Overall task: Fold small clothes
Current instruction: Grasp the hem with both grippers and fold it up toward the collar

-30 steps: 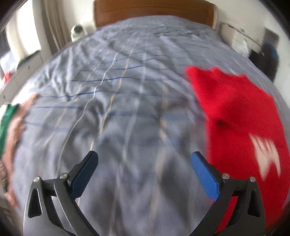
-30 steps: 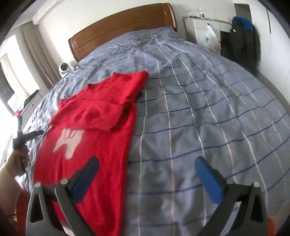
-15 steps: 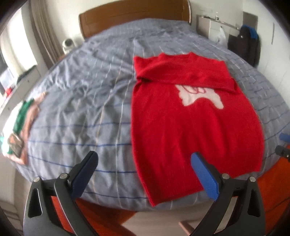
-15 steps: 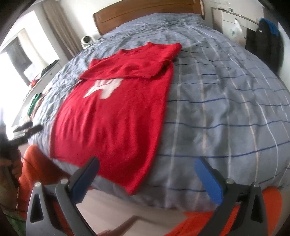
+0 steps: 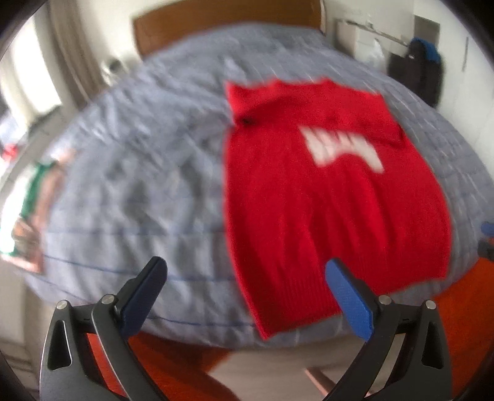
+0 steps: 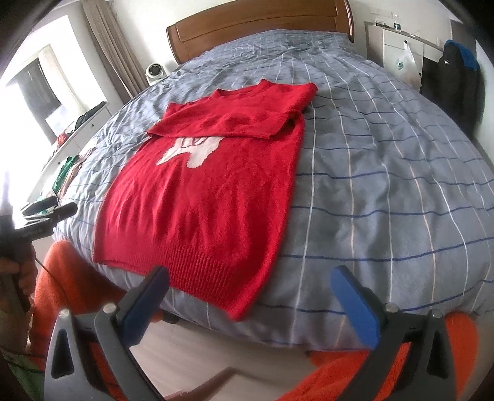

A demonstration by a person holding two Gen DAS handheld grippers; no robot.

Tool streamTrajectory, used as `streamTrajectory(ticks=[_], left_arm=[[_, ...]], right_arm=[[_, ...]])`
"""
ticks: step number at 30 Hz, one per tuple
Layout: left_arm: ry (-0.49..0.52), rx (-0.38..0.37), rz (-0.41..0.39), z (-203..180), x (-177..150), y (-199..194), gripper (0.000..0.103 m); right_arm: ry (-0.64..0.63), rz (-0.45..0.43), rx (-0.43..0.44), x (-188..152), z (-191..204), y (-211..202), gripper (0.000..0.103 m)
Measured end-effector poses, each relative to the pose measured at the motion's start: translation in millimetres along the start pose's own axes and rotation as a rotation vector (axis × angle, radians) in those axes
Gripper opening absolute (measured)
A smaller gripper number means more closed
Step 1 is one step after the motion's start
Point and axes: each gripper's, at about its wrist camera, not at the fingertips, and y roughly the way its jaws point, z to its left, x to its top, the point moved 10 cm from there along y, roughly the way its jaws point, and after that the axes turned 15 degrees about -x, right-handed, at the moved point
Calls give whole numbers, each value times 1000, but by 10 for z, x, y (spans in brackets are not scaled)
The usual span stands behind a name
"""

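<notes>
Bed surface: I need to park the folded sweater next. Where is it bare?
Bare bedspread lies right of the red sweater, and beyond its collar toward the headboard. Left side is crowded: clothes pile by the edge.

Both wrist views aimed from beyond the bed's (image 6: 386,185) foot toward the headboard (image 6: 259,34), set back; left view blurred. Shared: red sweater (image 6: 210,191) (image 5: 324,197).

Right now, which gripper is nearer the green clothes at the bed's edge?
Left. The left gripper hovers just beside the green clothes; the right gripper sits at the bed's foot, across the red sweater.
</notes>
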Motion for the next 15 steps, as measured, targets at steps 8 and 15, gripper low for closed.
streamTrajectory(ticks=[8, 15], left_arm=[[-127, -149, 111, 231, -387, 591, 78], [-133, -255, 117, 112, -442, 430, 2]], right_arm=[[150, 155, 87, -293, 15, 515, 101], [69, 244, 67, -398, 145, 715, 4]])
